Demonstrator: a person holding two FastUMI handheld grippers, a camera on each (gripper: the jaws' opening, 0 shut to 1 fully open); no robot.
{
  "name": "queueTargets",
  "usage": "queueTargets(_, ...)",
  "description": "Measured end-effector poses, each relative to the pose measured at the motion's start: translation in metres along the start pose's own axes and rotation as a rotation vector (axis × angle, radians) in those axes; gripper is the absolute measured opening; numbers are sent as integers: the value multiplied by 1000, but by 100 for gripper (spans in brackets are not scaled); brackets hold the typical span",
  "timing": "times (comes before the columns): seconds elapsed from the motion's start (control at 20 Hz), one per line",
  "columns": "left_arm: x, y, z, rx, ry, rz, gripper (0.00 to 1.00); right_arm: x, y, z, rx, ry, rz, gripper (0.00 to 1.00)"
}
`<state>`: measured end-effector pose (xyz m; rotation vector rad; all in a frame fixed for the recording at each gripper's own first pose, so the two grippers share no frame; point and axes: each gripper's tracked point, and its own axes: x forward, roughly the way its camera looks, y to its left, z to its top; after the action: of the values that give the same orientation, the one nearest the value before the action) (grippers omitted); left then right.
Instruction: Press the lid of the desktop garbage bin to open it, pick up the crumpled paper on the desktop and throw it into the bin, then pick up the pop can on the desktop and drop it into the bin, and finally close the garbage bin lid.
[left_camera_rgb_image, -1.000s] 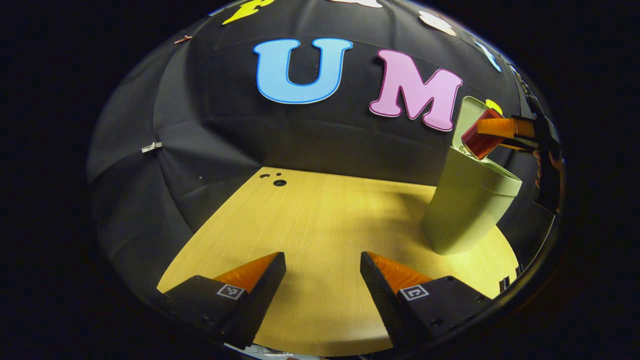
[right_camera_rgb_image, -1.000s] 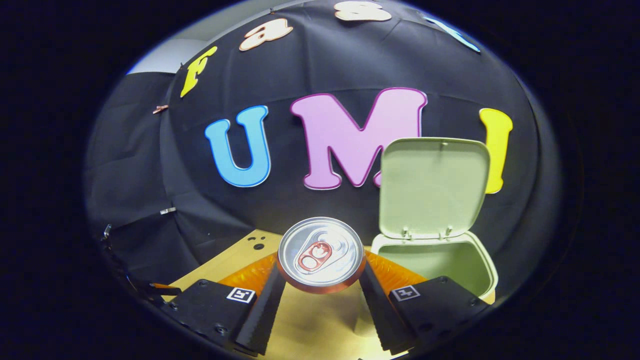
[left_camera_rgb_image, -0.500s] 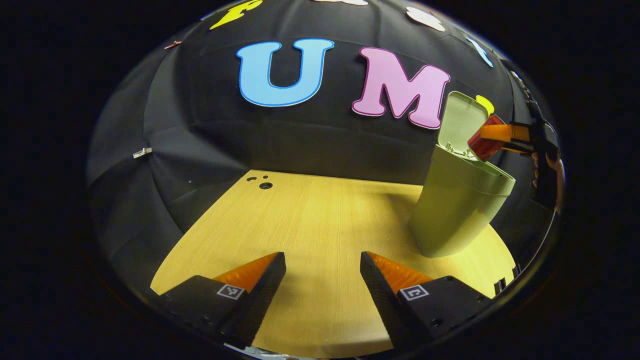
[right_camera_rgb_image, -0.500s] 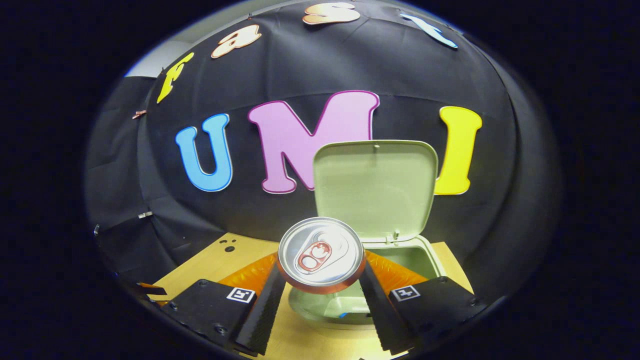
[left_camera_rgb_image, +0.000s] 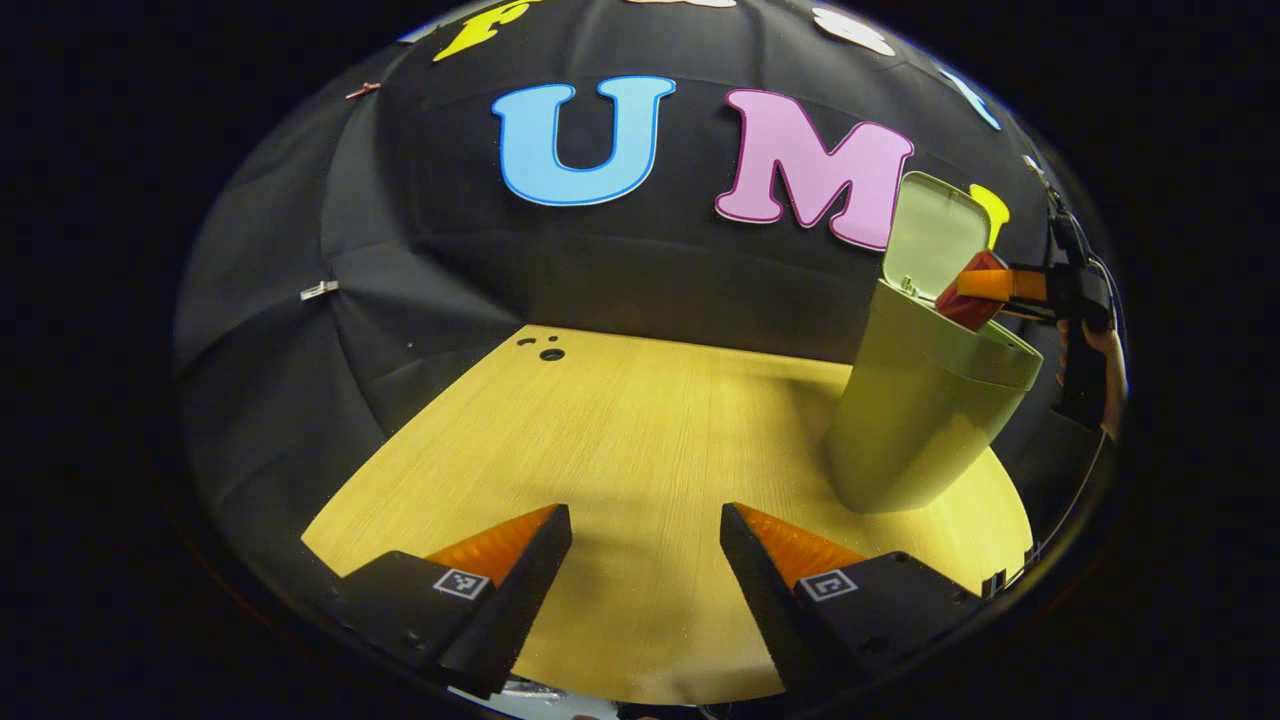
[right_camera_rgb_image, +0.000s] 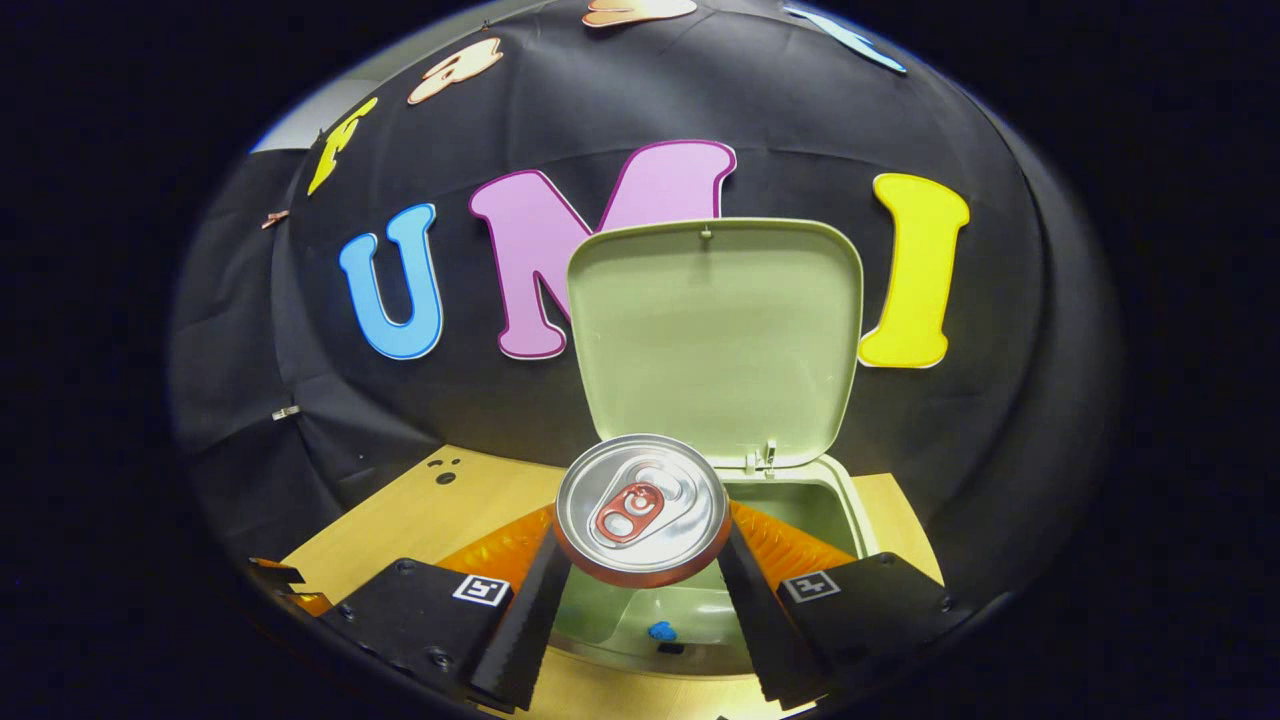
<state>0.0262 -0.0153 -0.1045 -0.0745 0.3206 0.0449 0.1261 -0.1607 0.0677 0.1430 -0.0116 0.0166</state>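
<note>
In the right gripper view we see our right gripper clamping the pop can between both fingers, its silver top with the pull tab facing the camera, so the long axis runs along the fingers. The can hangs over the open mouth of the garbage bin, whose lid stands upright behind it. In the left gripper view the can sits tilted at the bin's rim. Our left gripper hovers low over the wooden counter, well apart from the bin, fingers spread wide and holding nothing.
</note>
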Motion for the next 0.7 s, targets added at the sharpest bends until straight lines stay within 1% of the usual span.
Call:
queueTargets(0.1, -9, -7, -9, -21, 9, 29, 96, 7, -2, -8, -1, 19, 20, 83)
queueTargets(0.25, -22, -19, -15, -29, 6, 38, 96, 10, -6, -10, -3, 32, 20, 85)
queueTargets(0.3, -26, -19, -16, -18, 4, 39, 96, 9, -8, -9, -8, 25, 9, 87)
queueTargets(0.35, -29, -19, -17, -9, 2, 37, 96, 7, -9, -6, -12, 17, 2, 92)
queueTargets(0.5, -38, -11, -15, 0, -18, 26, 97, -5, -9, 6, -31, -7, -27, 98)
queueTargets(0.6, -44, 0, -13, -5, -32, 21, 96, -16, -8, 22, -39, -34, -52, 98)
queueTargets(0.7, -51, 15, -14, -19, -44, 24, 97, -31, -4, 41, -50, -65, -62, 98)
